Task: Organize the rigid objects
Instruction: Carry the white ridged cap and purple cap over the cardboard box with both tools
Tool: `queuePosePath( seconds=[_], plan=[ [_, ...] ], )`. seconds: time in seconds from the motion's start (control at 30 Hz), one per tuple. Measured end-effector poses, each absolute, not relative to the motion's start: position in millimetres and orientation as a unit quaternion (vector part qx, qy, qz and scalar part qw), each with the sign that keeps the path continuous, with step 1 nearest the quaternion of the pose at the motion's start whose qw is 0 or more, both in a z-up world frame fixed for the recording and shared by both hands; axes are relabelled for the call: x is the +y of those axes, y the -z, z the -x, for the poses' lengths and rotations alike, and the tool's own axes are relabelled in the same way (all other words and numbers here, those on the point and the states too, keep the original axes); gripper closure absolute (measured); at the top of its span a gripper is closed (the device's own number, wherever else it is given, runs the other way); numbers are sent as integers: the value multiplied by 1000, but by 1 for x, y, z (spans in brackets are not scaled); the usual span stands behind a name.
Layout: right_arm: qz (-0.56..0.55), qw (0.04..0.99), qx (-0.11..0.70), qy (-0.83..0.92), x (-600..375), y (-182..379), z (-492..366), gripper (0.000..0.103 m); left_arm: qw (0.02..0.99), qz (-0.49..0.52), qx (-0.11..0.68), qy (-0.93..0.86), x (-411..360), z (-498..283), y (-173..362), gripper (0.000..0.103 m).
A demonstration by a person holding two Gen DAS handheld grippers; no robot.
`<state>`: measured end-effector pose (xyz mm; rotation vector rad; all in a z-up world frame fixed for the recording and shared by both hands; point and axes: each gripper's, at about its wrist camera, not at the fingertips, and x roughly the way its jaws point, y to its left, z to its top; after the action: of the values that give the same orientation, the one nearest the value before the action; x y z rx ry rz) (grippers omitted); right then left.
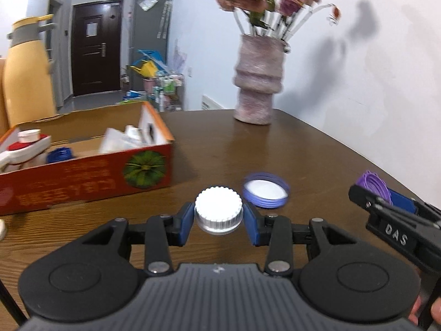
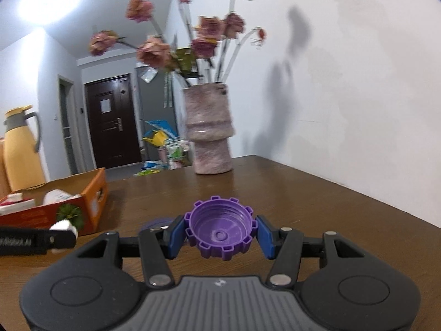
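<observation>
My left gripper [image 1: 218, 216] is shut on a white ribbed cap [image 1: 218, 209] and holds it above the brown table [image 1: 317, 160]. My right gripper [image 2: 220, 234] is shut on a purple notched cap [image 2: 220, 230], its open side up; it also shows at the right of the left wrist view [image 1: 373, 186]. A blue-purple lid [image 1: 266, 189] lies open side up on the table just beyond the white cap. An orange-red cardboard box [image 1: 82, 182] with several caps and packets stands to the left; it also shows in the right wrist view [image 2: 93, 201].
A pink vase [image 1: 257, 82] with dried flowers stands at the table's far side near the white wall; it also shows in the right wrist view [image 2: 210, 129]. A yellow thermos jug [image 1: 26, 71] stands behind the box. The table edge runs along the right.
</observation>
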<state>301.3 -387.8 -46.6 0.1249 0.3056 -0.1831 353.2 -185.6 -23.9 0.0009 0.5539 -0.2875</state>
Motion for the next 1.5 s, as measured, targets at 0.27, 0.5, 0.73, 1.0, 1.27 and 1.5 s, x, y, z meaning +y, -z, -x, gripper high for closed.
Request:
queuePosePath(
  seconds=[0.27, 0.5, 0.73, 1.0, 1.27, 1.5],
  plan=[
    [-38, 986, 154, 50, -338, 44, -302, 50, 962, 4, 253, 102, -139, -353, 16, 63],
    [-22, 987, 159, 8, -297, 34, -311, 50, 968, 17, 239, 78, -101, -355, 7, 63],
    [-4, 989, 148, -31, -247, 24, -329, 50, 972, 34, 225, 49, -61, -361, -2, 63],
    [-6, 988, 142, -52, -207, 23, -355, 50, 975, 48, 215, 16, -25, -377, -7, 63],
    [-12, 989, 136, -59, -185, 20, -380, 50, 976, 58, 209, 2, -4, -390, -11, 63],
    [-19, 989, 132, -57, -174, 20, -399, 50, 977, 61, 205, -5, 7, -403, -12, 63]
  ],
)
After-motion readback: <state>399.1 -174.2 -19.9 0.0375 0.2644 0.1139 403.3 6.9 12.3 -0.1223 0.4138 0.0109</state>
